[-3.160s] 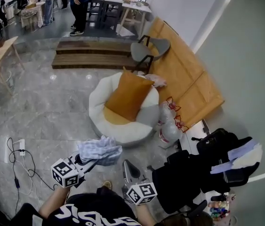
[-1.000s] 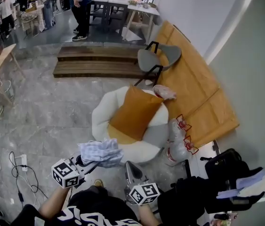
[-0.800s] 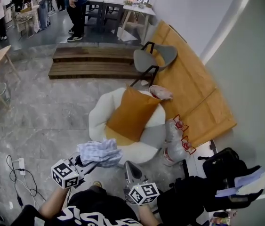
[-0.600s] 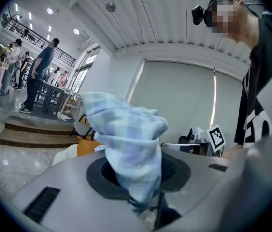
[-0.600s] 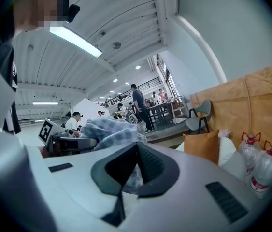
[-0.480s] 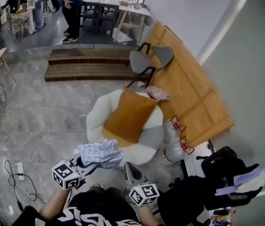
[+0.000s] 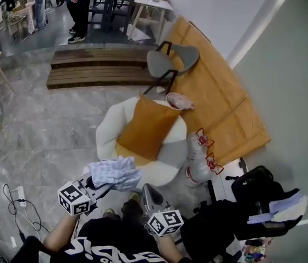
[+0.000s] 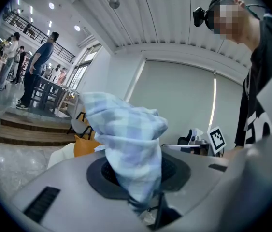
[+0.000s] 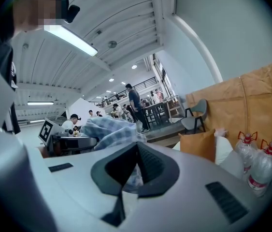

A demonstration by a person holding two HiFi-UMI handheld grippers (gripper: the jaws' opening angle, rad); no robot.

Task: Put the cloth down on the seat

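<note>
Cloth (image 8: 126,139) pinched in L tool (image 8: 148,210); R tool (image 9: 125,186) closed, empty; whole seat (image 7: 108,133) only in head view.

No legible text, labels or numbers.

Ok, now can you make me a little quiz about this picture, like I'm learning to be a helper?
1. True or false: the cloth already lies on the seat.
2. Which gripper has the cloth clamped in its jaws? A: left. B: right. C: neither.
3. Fill in the gap: the cushion leaning on the seat is ______ in colour.

Key:
1. False. The cloth is held up in the air, short of the seat.
2. A. The left gripper is shut on it.
3. Orange.
</note>
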